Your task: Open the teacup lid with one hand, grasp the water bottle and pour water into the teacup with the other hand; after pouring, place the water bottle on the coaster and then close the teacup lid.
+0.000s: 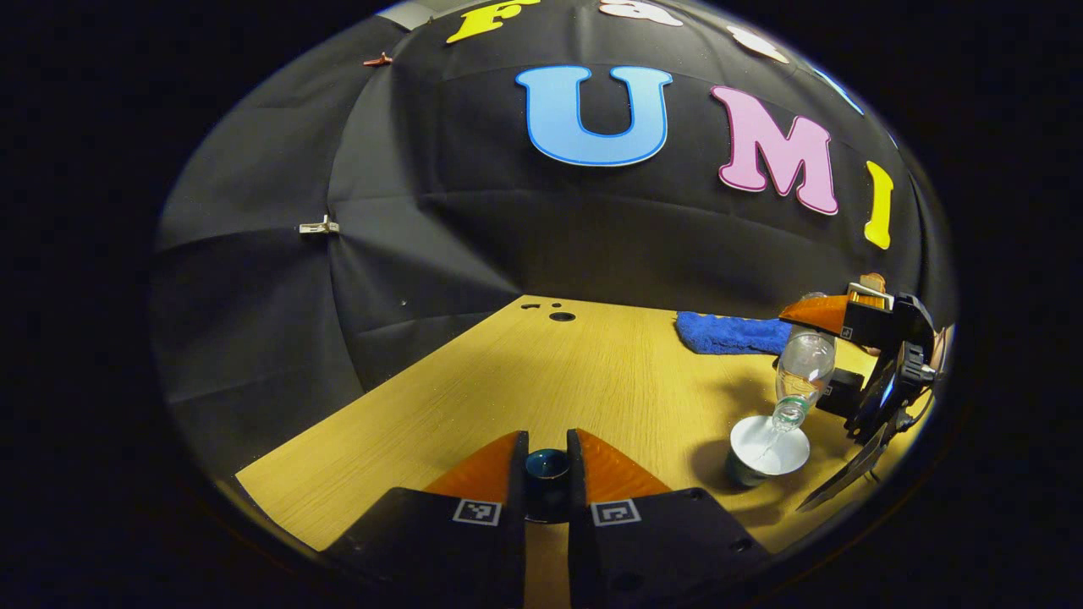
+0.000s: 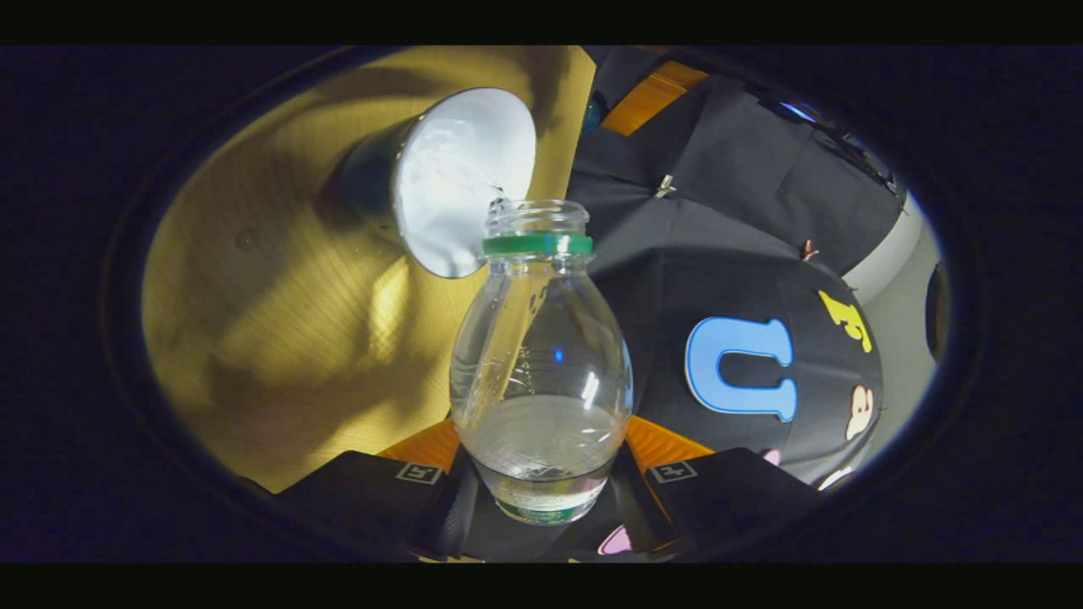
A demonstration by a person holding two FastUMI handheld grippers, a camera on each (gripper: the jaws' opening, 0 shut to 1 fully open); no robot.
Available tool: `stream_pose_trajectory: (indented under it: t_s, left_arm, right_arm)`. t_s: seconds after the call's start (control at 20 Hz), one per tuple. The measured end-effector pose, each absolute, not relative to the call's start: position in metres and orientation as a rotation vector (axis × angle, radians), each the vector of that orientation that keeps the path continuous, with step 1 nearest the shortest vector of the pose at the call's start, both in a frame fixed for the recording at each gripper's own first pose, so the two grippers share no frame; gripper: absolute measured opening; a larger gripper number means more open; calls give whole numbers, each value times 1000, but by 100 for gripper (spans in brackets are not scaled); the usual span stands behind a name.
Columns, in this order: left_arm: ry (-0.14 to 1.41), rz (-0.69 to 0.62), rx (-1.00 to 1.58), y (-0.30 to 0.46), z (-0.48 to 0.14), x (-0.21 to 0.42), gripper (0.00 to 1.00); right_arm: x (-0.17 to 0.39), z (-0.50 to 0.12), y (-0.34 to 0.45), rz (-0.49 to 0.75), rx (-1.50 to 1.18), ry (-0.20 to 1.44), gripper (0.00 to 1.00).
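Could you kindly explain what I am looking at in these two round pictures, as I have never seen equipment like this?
A person holds a two-finger tool in each hand, and a camera rides on each. In the left gripper view, the left tool grips the dark blue teacup lid above a wooden table. To the right, the right tool tilts a clear water bottle over the open teacup, and water runs in. A blue cloth lies behind. In the right gripper view, the same bottle sits between that tool's orange fingers, its mouth at the white-lined teacup.
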State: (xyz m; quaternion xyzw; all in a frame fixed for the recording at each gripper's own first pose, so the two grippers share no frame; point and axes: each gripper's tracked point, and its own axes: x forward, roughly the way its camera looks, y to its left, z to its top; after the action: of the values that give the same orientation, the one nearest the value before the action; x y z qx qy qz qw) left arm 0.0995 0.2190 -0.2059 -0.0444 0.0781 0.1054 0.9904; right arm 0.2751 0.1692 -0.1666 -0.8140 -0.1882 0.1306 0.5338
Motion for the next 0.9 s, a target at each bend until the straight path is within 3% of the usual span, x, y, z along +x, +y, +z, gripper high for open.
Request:
stream_pose_trajectory:
  t_s: [0.1,0.15,0.2,0.25,0.3,0.9]
  left_arm:
    - [155,213,-89,218,-207,100,21]
    - [155,214,-93,217,-208,100,21]
    - [154,214,-97,216,-208,100,24]
    - [151,213,-100,215,-207,102,21]
    - [149,213,-100,214,-207,103,24]
    - [151,238,-124,215,-212,99,24]
  right_arm:
    - [274,-165,173,323,-1962,-478,69]
    - [273,-163,175,330,-1972,-492,72]
    - [274,-162,176,335,-1982,-505,72]
    - [275,-161,177,341,-1994,-517,72]
    - [276,-159,178,343,-2006,-529,72]
    - [283,-143,183,354,-2063,-605,72]
